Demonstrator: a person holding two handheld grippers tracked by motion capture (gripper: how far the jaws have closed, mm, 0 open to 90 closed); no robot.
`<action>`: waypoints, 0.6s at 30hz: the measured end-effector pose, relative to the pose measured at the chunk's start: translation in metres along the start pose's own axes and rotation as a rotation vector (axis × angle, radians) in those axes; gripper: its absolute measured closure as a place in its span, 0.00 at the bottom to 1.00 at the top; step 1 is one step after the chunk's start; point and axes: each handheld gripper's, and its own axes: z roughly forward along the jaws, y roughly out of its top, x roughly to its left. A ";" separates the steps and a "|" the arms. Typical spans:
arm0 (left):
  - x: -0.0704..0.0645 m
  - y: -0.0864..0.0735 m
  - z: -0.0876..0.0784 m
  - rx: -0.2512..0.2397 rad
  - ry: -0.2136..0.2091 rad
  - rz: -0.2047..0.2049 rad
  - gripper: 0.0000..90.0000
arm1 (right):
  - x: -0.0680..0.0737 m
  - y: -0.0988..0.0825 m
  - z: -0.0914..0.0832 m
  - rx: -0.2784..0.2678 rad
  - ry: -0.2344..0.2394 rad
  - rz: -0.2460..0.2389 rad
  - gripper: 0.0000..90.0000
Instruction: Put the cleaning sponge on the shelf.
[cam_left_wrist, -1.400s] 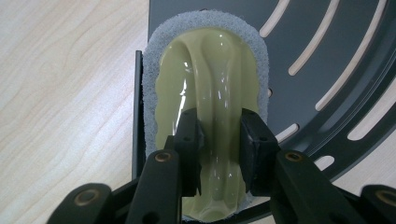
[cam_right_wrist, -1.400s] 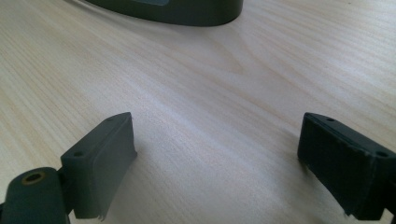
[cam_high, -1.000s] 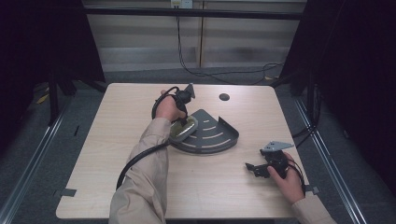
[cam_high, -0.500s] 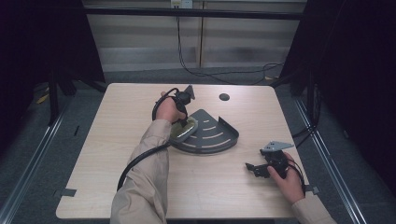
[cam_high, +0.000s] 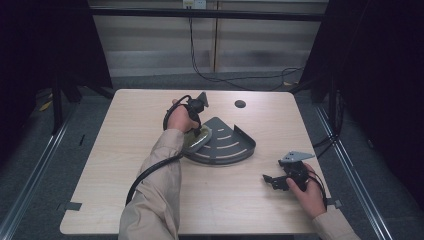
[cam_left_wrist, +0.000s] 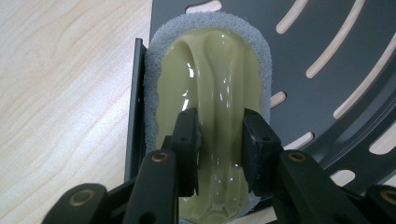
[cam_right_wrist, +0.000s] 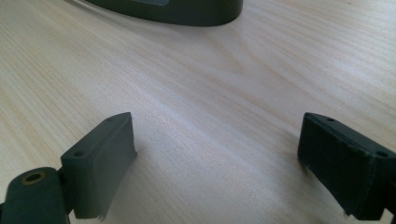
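Gripping the scrubber sponge (cam_left_wrist: 208, 88) by its ridged handle, the left gripper (cam_left_wrist: 219, 140) has it lengthwise between its jaws on the slotted corner rack (cam_high: 227, 145), while the right gripper (cam_right_wrist: 219, 163) sits wide open over the bench (cam_high: 125, 130), well apart.

Pale green scrubber (cam_left_wrist: 210, 107) with grey pad lies on dark slotted, possibly fan-shaped tray (cam_left_wrist: 327, 60).

Little changed over the last second. Left hand (cam_high: 179, 119) and left gripper (cam_high: 196, 131), clamped on the yellow-green scrubber (cam_high: 199, 138), shifted very slightly along the near-left part of the dark slotted rack (cam_high: 230, 145), toward the table's (cam_high: 125, 130) far edge.
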 end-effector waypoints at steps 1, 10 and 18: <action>0.000 0.000 0.000 -0.001 0.004 -0.004 0.76 | 0.000 0.000 0.000 0.000 0.000 0.000 0.12; -0.001 0.000 -0.001 -0.009 0.012 -0.032 0.67 | 0.000 0.000 0.000 0.000 0.000 0.000 0.12; 0.000 -0.002 -0.011 -0.019 0.024 -0.032 0.63 | 0.000 0.000 0.000 0.000 0.000 0.000 0.12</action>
